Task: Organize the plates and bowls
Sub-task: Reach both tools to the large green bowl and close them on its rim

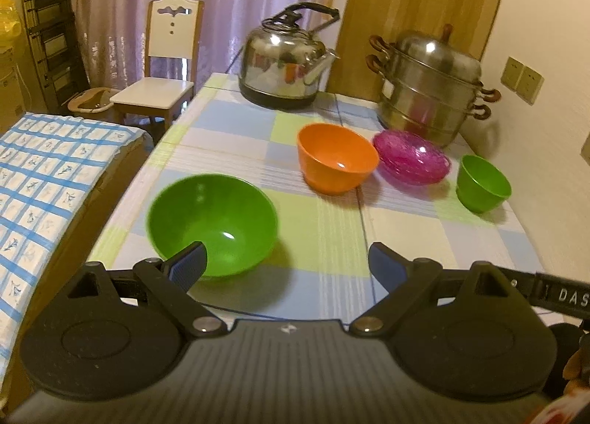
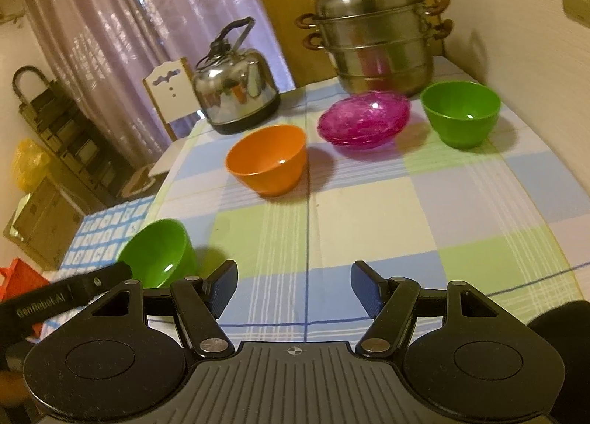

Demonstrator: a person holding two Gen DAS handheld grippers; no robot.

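On checked tablecloth [image 1: 324, 225], big green bowl [image 1: 212, 223] by left gripper [image 1: 285, 263] (both grippers [image 2: 294, 287] spread wide, nothing btwn)

steel kettle [image 1: 284, 62], stacked steamer pot [image 1: 429, 88], white chair [image 1: 162, 66], checked tablecloth [image 1: 332, 239]

Glossy smooth plastic, by the look: large green bowl [image 1: 212, 223], orange bowl [image 1: 337, 158], small green bowl [image 1: 483, 182], each with a bright glint inside. Translucent, textured and shiny: stacked pink plates [image 1: 413, 156]. Polished metal, mirror-like, with a black base and handle: kettle [image 1: 285, 59]. Brushed, duller steel with brown handles: tiered steamer pot [image 1: 429, 88]. Matt checked cloth, lightly creased, over the worktop [image 1: 324, 239]. Painted white seat and back within a wooden frame: chair [image 1: 166, 66]. Sheer patterned fabric: curtain [image 1: 121, 0]. Matt black plastic with ribbed blue pads: left gripper [image 1: 287, 269], right gripper [image 2: 294, 289].
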